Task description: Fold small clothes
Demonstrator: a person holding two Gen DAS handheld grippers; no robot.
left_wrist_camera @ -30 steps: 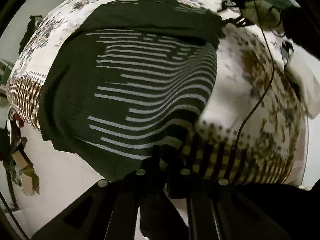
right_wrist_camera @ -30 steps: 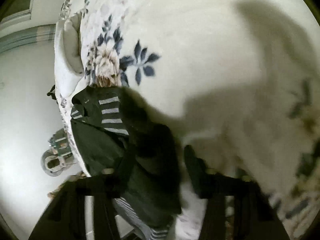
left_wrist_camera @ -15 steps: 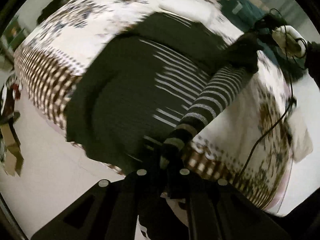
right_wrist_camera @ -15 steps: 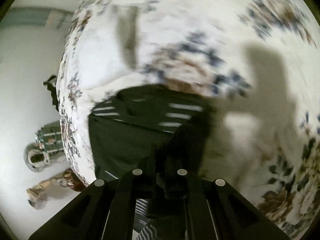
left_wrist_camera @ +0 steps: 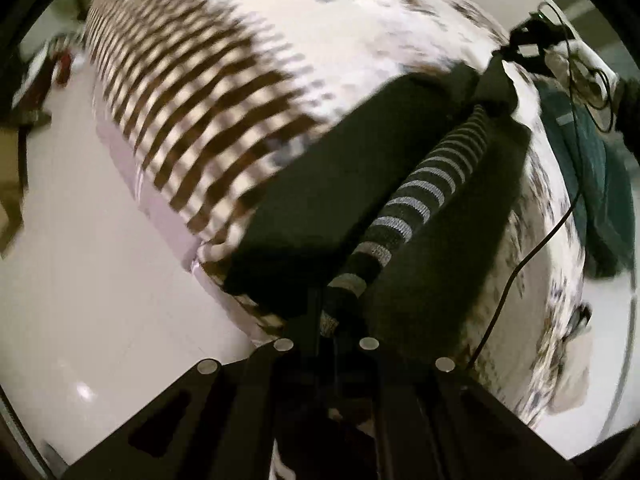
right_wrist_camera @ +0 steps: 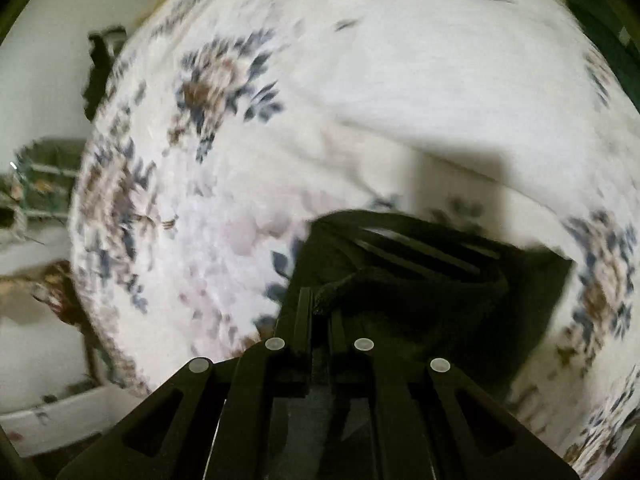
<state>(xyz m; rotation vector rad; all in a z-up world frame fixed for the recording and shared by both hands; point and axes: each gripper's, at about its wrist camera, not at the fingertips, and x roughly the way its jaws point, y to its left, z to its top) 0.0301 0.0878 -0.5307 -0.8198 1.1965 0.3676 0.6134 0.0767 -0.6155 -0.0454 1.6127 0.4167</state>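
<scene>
- We see the bed (left_wrist_camera: 360, 40), covered in a white floral sheet with a brown checked border, with its edge running diagonally at the left of the left wrist view; beyond it lies pale floor (left_wrist_camera: 80, 300), with clutter at the far left.
- In the right wrist view the bed's edge curves down the left side, and wide bare sheet lies ahead of and to the left of the right tool (right_wrist_camera: 320, 312).
- One dark green knitted sweater with pale grey stripes (left_wrist_camera: 340, 184) lies on the bed near that border, its body bunched into dark folds.
- Our left tool (left_wrist_camera: 340, 312) is clenched on the striped sleeve (left_wrist_camera: 420, 192), which stretches taut from the fingers toward the far shoulder.
- Our right tool is clamped on a dark fold of the same sweater (right_wrist_camera: 420, 280), the cloth bunched just ahead and to the right.
- One thin black cable (left_wrist_camera: 532, 248) trails across the sheet right of the sweater, and one teal cloth (left_wrist_camera: 592, 168) lies at the far right.
</scene>
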